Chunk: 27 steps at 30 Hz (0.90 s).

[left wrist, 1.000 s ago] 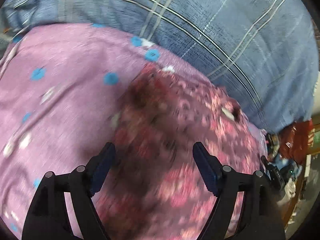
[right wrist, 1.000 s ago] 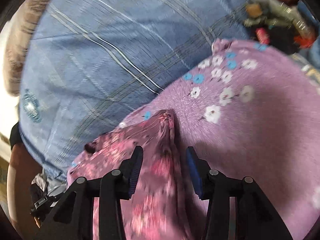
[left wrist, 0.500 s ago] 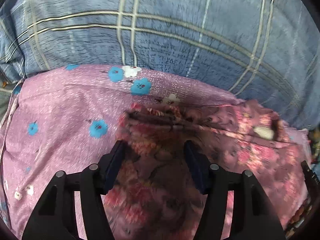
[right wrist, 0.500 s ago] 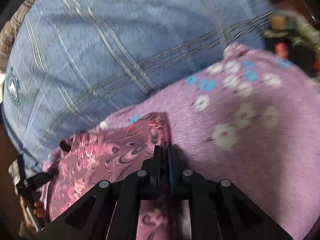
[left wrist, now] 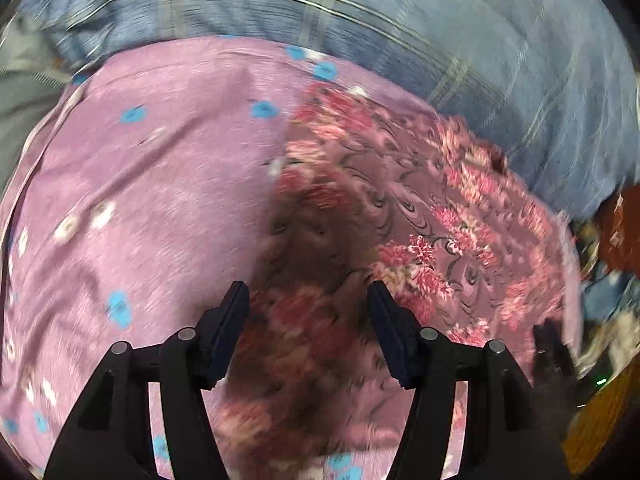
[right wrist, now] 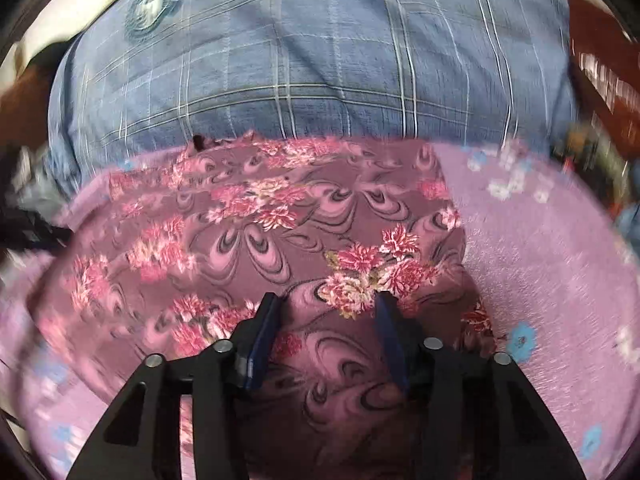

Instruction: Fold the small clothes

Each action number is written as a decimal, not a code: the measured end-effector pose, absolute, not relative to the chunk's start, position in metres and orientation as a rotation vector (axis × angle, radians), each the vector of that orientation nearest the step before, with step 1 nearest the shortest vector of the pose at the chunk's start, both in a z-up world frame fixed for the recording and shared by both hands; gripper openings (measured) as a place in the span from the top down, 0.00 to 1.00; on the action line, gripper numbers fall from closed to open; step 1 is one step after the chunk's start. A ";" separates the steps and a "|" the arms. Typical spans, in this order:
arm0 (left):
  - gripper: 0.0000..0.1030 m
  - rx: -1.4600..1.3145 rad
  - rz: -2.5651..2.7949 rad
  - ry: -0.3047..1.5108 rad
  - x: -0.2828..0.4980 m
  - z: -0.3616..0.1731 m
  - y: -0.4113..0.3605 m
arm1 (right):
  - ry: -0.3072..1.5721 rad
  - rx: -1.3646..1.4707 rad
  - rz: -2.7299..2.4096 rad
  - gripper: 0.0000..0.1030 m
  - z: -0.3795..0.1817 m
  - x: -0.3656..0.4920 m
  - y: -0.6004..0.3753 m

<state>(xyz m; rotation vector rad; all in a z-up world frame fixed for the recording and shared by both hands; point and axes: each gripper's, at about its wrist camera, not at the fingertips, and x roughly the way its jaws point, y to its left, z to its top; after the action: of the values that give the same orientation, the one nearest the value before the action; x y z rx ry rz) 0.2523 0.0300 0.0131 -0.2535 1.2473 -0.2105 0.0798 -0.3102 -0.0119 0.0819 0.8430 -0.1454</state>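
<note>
On the lilac sheet [left wrist: 168,184] with its little blue and white flowers lies the floral cloth [left wrist: 404,216], a dusty pink piece with red blossoms and dark swirls. From the left wrist view, the left gripper [left wrist: 308,330] hangs over the near part of that cloth with its jaws spread wide, nothing between them, so it's fully released. The cloth runs from under the gripper off toward the blue plaid fabric [left wrist: 460,40] that borders the sheet on the far side. To the right of the cloth, past the sheet's edge, there's some blurry clutter I can't make out. The whole view is pretty smeared.

Over to the right wrist view: the floral cloth [right wrist: 256,220] lies spread and fairly flat on the lilac sheet [right wrist: 552,260], its far edge touching the blue plaid fabric [right wrist: 304,60], which has a round teal emblem [right wrist: 154,6] on it. The right gripper [right wrist: 326,338] sits just above the near end of the cloth, jaws apart, not pinching any fabric as far as I can see. A red flower cluster on the cloth sits just beyond the gripper's right finger.
</note>
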 end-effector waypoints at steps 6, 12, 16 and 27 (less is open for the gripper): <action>0.41 -0.434 -0.170 1.284 0.237 0.015 0.087 | 0.861 0.125 -0.163 0.38 -0.009 0.083 -0.310; 0.41 -0.495 -0.161 1.313 0.230 0.006 0.109 | 0.902 0.118 -0.236 0.27 0.002 0.098 -0.299; 0.41 -0.550 -0.167 1.338 0.242 -0.004 0.113 | 0.802 0.066 -0.076 0.26 0.026 0.085 -0.234; 0.40 -0.508 -0.266 1.390 0.274 -0.008 0.113 | 0.784 -0.385 0.350 0.22 -0.002 0.098 -0.023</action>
<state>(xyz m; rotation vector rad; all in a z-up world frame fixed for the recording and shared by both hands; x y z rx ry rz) 0.2744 0.1127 -0.0077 -0.5083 1.3895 -0.2658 0.0978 -0.0232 -0.0020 -0.3851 0.7837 0.3504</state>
